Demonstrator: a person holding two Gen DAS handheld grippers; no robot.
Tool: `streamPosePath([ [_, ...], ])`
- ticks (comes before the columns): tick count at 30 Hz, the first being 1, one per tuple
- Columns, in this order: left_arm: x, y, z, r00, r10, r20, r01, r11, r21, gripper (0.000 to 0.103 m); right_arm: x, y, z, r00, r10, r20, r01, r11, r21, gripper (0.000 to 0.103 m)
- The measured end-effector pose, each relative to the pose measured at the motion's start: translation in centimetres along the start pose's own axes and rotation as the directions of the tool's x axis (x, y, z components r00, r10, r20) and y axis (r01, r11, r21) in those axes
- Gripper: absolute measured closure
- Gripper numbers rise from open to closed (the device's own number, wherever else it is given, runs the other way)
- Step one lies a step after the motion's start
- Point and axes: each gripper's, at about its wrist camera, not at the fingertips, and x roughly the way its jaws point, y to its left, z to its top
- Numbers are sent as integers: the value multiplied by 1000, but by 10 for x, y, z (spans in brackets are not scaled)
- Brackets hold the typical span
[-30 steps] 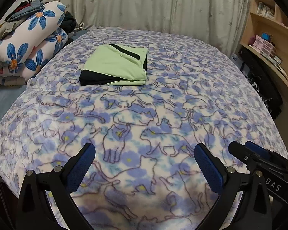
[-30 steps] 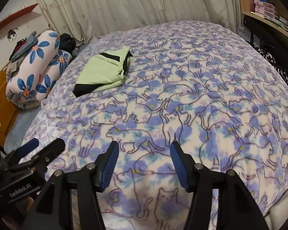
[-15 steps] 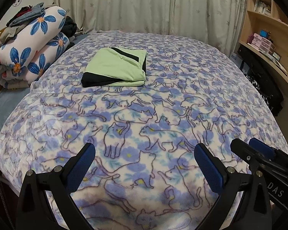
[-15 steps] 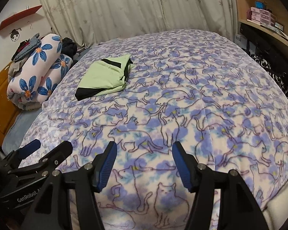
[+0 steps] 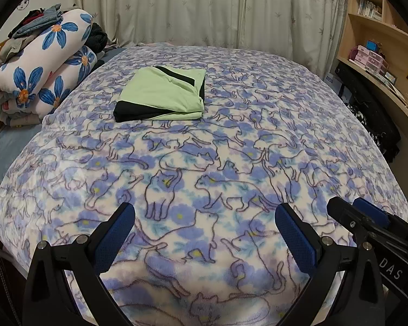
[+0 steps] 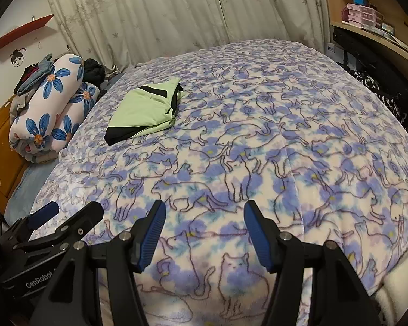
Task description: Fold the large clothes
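A light-green garment with black panels lies folded into a flat rectangle on the far left part of the bed. Both grippers hover over the near edge of the cat-print blanket, well short of the garment. My left gripper stands wide open with nothing between its blue pads. The right gripper is open too, its jaws closer together and empty. Each gripper shows at the edge of the other's view, the right one at lower right and the left one at lower left.
A rolled quilt with blue flowers lies at the left with clothes piled on top. Curtains hang behind the bed. Wooden shelves and a desk with small boxes stand at the right. Dark clothing hangs below the desk.
Both views have tilted up slightly, so more of the curtain and shelves shows. The garment and both grippers' jaws look unchanged.
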Motion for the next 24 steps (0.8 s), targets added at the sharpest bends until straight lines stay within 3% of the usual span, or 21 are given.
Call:
streamPosePath([
  [24,4,7,-10,1000,15,-4,-15,1000,7,1,1,6,-4,1000,-25,6,25,1000,-3,43],
])
